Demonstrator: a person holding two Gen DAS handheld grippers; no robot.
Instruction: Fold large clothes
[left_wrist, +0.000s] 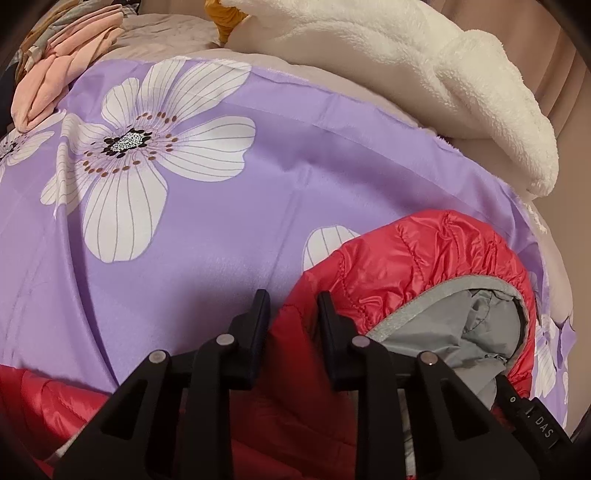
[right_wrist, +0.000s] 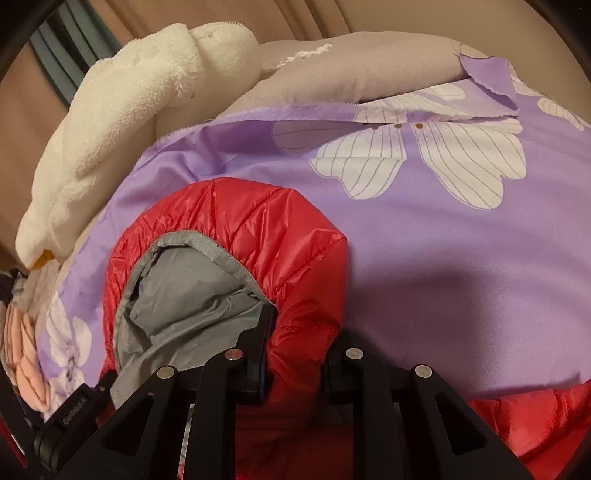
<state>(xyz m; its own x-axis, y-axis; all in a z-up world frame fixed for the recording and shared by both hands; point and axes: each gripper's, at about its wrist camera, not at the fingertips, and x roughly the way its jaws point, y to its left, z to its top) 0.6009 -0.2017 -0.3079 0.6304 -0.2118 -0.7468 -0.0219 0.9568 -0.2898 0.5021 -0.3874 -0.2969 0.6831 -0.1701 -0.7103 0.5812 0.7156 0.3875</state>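
Red jacket (left_wrist: 402, 258) between both tools' jaws.

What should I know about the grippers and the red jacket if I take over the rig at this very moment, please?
Left gripper: shut on the red puffer jacket, pinching red fabric beside the hood.
Right gripper: shut on the same jacket on the hood's other side; one finger sits at the grey-lined opening.
Jacket: lying on the purple floral sheet, hood pointing away from you. A white fleece blanket and pink clothes lie farther back.
Done: both grips set near the hood.
Left: no fold is visible yet; all the folding likely remains.
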